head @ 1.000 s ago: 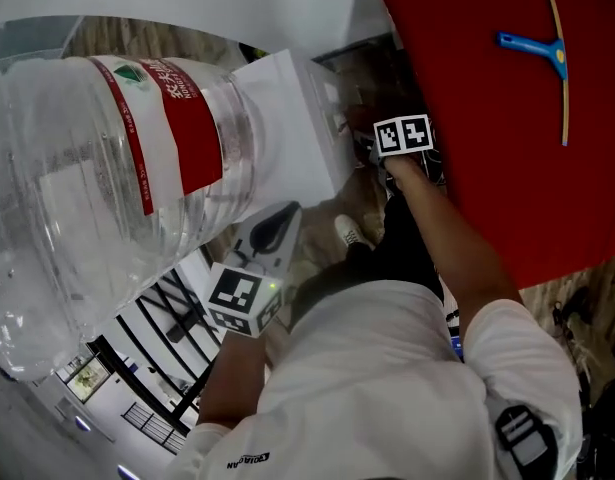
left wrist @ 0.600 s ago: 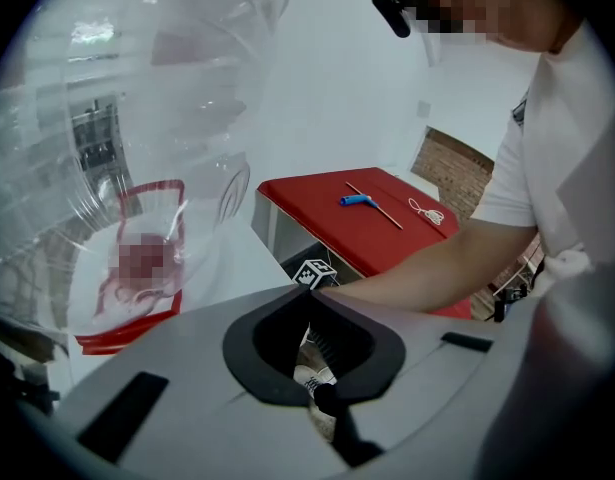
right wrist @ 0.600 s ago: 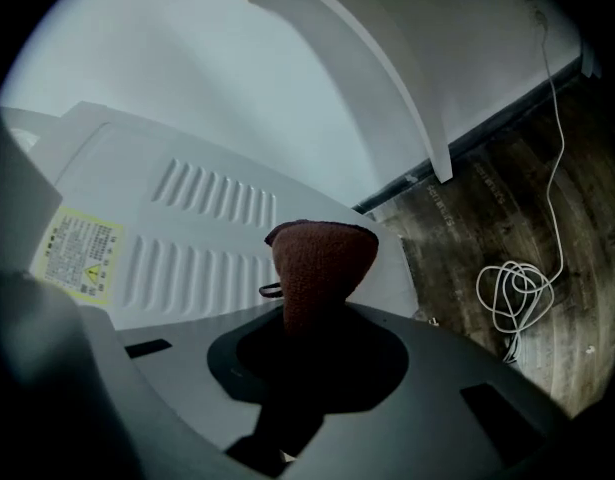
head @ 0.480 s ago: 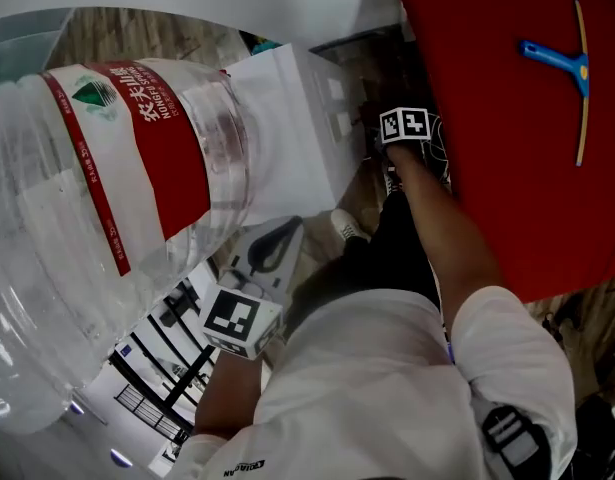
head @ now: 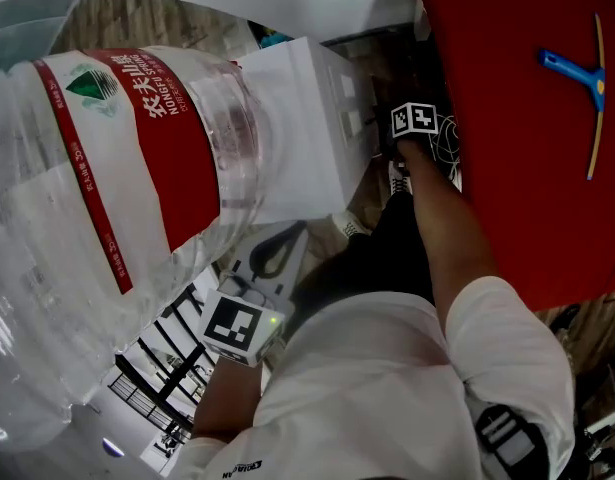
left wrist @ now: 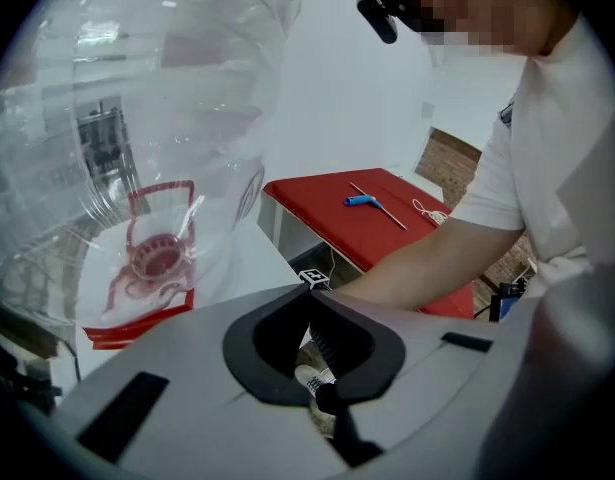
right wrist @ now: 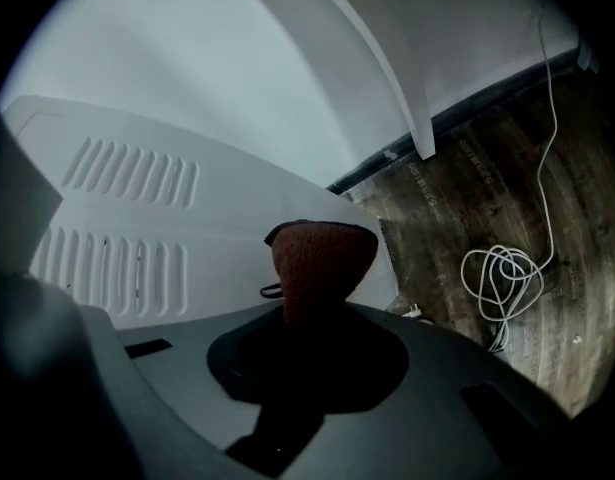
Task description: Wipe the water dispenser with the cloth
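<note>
Bottle point(head: 107, 198) looms over water dispenser point(head: 307, 128) beside red table point(head: 507, 118); right gripper point(right wrist: 309, 313) pinches cloth point(right wrist: 322, 258), left gripper point(left wrist: 312, 293) closed on nothing.

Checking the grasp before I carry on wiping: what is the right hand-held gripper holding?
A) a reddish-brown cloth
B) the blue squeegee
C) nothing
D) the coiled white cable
A: in the right gripper view, the right hand-held gripper is shut on the reddish-brown cloth, which sticks up from its jaws in front of the vented white panel of the water dispenser.
</note>
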The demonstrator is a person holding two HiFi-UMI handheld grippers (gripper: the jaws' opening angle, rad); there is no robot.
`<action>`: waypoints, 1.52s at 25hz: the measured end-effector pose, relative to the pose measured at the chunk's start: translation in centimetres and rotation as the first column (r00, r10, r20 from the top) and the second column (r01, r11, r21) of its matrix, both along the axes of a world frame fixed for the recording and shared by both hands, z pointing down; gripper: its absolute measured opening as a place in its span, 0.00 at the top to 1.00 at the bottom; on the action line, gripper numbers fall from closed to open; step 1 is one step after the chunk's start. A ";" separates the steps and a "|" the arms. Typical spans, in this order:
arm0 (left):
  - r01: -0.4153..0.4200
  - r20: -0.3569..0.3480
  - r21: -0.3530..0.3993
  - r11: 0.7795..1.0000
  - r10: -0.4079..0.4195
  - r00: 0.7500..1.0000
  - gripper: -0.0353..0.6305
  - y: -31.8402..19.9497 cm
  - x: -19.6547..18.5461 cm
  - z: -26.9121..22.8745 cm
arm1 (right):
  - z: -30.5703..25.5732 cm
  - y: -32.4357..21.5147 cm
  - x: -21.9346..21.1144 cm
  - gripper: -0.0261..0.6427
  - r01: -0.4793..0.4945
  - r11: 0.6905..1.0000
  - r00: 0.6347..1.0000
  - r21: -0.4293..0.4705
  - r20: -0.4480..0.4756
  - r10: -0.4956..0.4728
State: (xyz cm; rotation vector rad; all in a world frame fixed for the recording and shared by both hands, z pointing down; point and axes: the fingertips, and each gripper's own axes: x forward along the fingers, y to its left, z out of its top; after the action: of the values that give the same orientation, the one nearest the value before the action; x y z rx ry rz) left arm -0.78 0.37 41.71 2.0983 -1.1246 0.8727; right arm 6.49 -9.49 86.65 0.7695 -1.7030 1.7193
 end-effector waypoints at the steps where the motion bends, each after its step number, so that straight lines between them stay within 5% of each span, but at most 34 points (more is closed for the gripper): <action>1: 0.006 0.001 -0.002 1.000 -0.006 1.000 0.96 0.2 -0.2 0.0 | 0.1 -0.1 0.0 0.88 -0.004 1.000 1.000 -0.002 -0.001 0.004; 13: 0.018 0.014 0.029 0.999 -0.018 1.000 0.96 0.5 -1.1 -0.4 | 0.6 -0.1 0.3 0.88 -0.003 1.000 0.999 0.016 -0.039 0.004; 24: -0.002 0.012 0.115 0.993 0.000 1.000 0.96 2.6 -3.2 -3.1 | -7.6 -0.5 0.5 0.88 -0.020 0.981 0.998 0.192 -0.062 0.032; 33: 0.062 -0.051 0.156 0.986 -0.055 0.997 0.96 6.6 -7.0 -3.8 | -22.3 0.6 2.1 0.88 -0.029 0.866 0.999 0.500 -0.020 0.045; 38: 0.131 -0.090 0.220 0.967 -0.113 0.989 0.96 8.0 -10.1 -4.9 | -34.1 2.4 4.3 0.88 -0.090 0.739 0.990 0.668 -0.020 0.138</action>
State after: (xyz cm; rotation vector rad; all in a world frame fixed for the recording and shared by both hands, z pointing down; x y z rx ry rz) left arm -10.92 8.33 36.85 2.1948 -1.3496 0.6254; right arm 10.78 -7.08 52.53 1.2500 -2.2891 1.0960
